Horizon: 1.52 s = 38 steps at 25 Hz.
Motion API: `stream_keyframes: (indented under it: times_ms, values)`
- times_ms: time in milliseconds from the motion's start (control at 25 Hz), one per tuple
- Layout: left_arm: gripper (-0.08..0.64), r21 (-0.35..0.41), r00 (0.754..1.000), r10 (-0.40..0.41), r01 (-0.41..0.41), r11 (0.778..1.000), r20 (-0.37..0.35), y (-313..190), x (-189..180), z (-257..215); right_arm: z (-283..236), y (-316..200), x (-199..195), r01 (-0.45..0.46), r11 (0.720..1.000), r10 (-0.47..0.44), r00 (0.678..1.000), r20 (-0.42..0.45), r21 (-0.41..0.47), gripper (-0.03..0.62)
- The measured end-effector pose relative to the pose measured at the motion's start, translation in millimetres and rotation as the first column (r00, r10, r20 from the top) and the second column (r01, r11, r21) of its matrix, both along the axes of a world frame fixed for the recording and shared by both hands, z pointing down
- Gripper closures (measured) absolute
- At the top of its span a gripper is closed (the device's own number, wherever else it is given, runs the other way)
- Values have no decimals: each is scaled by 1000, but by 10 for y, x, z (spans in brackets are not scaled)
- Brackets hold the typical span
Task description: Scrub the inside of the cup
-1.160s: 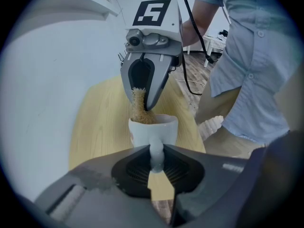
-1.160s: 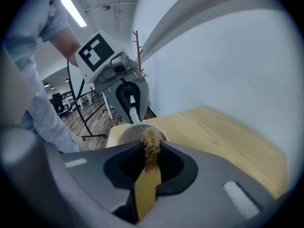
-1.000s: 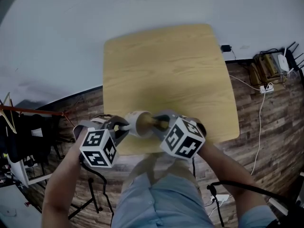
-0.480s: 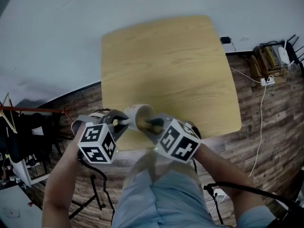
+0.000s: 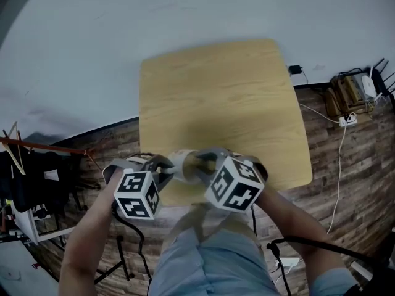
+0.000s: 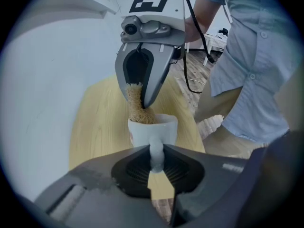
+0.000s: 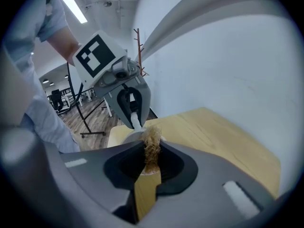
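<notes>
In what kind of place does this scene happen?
Probably an office or lab workspace, not a kitchen: a bare wooden table stands against a white wall, a router and a power strip with cables sit nearby, and a ceiling strip light runs over an open room behind.

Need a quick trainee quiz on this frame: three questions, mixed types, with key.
1. True or false: the left claw grips the cup by its handle.
2. Pick one. The right claw holds: A) a tan fibrous scrubber; B) a blue sponge; C) nothing.
3. Fill the gap: the scrubber's free end sits ___ the cup.

Key: 1 true; 2 A; 3 inside.
</notes>
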<state>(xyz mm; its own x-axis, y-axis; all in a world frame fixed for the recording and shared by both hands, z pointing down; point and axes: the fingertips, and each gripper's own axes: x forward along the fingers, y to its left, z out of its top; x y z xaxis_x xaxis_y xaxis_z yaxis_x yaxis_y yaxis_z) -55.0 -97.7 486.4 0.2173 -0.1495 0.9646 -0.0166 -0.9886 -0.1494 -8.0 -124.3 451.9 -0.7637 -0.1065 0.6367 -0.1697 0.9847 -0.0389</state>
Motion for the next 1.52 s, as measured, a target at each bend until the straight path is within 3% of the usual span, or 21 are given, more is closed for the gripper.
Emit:
stream_keyframes:
  times_ms: [440,720,1040,1320,1520]
  values:
    - [492,-10,999,-41,41,999,-28,-24,-43,-16,259,-46,293,-69,997,69,998,-1,-40,534]
    - [492,-18,995,-79,78,997,-56,-37,-47,-9,341,213,291,-120,980,123,992,4,-157,534]
    - [492,2,997,-43,43,999,-65,-32,-33,5,162,291,-32,-182,933,222,970,100,-309,535]
    - [492,-3,989,-76,76,997,-130,7,-107,40,-64,9,-70,-264,930,296,951,95,-256,534]
    - [492,-37,963,-147,142,989,-227,-14,-204,69,-353,-251,32,-329,922,358,926,124,-205,535]
